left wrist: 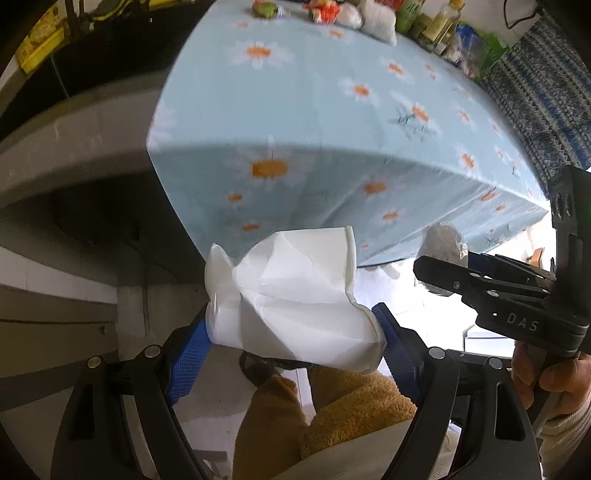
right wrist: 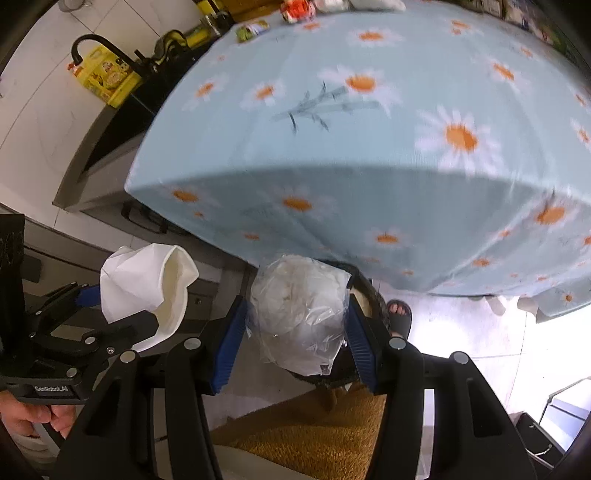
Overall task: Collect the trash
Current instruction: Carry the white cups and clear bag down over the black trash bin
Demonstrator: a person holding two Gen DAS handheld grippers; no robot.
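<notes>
My left gripper (left wrist: 291,332) is shut on a crumpled white paper cup (left wrist: 295,299), held in the air below the near edge of the table (left wrist: 314,110). The cup (right wrist: 147,288) and the left gripper (right wrist: 110,314) also show at the left of the right wrist view. My right gripper (right wrist: 295,332) is shut on a crumpled clear plastic bag with white paper inside (right wrist: 301,314), held over a dark bin rim (right wrist: 373,295) below the table edge. The right gripper (left wrist: 443,266) and its bag (left wrist: 443,243) show at the right of the left wrist view.
The table has a light blue daisy cloth (right wrist: 369,129). At its far edge lie several wrappers and bottles (left wrist: 332,11). A yellow bag (right wrist: 103,77) stands on a grey counter at left. The person's orange-clad legs (left wrist: 314,424) and a sandalled foot (right wrist: 399,314) are below.
</notes>
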